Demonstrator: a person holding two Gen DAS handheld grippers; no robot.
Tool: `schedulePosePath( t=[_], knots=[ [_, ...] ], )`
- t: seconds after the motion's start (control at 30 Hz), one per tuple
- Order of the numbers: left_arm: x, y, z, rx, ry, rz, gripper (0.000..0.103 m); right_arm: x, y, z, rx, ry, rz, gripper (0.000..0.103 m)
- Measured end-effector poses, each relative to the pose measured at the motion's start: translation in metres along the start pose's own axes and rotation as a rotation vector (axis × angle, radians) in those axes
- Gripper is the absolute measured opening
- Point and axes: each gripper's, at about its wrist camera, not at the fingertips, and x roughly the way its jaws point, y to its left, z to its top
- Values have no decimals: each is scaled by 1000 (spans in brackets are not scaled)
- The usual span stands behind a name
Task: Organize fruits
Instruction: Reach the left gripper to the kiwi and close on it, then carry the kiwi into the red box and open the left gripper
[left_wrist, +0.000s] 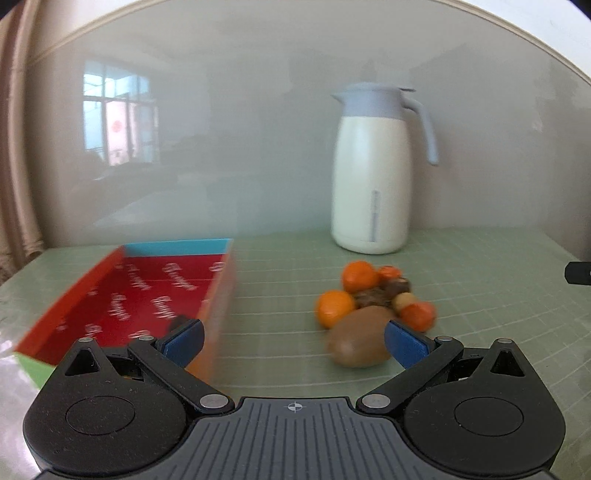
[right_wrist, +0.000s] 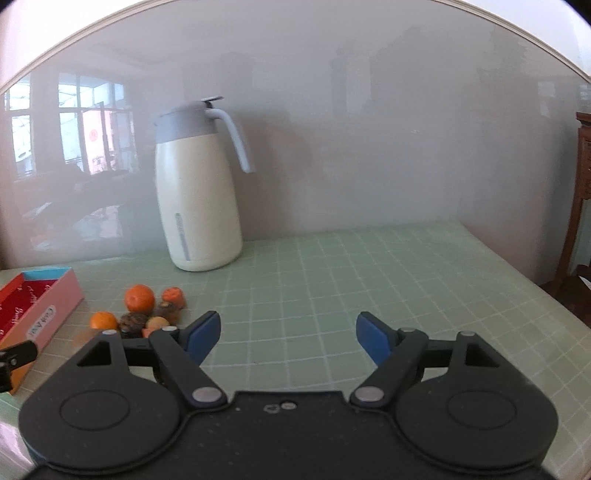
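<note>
A glossy cardboard box (left_wrist: 155, 291), a smooth jug (left_wrist: 373, 173) and a matt gridded mat (right_wrist: 369, 280).

Grid mat (right_wrist: 332, 266) spread over table, backed by far wall panel (right_wrist: 369, 129). Open box (left_wrist: 155, 291) placed at left on mat. Thermos jug (left_wrist: 369, 184) stood at far edge against wall, right of box. Fruit cluster laid near side of jug, between box and bare right half of mat: kiwi (left_wrist: 356, 341) nearest, tangerines (left_wrist: 334, 308) behind it, small dark fruits (left_wrist: 373, 295) at cluster centre, all touching.
</note>
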Motion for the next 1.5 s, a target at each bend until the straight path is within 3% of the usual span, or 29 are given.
schedulePosePath(
  t=[0.2, 0.33, 0.53, 0.73, 0.8, 0.87, 1.07, 1.27, 1.5],
  knots=[
    [20, -27, -1, 14, 30, -5, 103, 4, -26, -4, 30, 11, -49, 81],
    [35, -37, -2, 7, 58, -9, 102, 17, -44, -4, 59, 23, -139, 80],
    [54, -54, -3, 12, 102, 4, 102, 23, -67, -10, 94, 45, -179, 81],
    [65, -58, -4, 7, 140, 19, 89, 27, -76, -16, 95, 62, -205, 81],
    [70, -57, -5, 2, 172, 27, 71, 24, -74, -16, 97, 61, -203, 81],
    [74, -55, -5, -13, 194, -4, 63, 26, -72, -16, 94, 60, -194, 81],
    [66, -55, -5, -10, 169, 5, 62, 25, -66, -15, 71, 57, -179, 81],
    [45, -47, 6, -3, 96, -2, 62, 27, -65, -13, 72, 59, -180, 81],
    [21, -14, 17, -25, 26, 36, 62, 30, -49, -10, 65, 58, -160, 81]
  ],
)
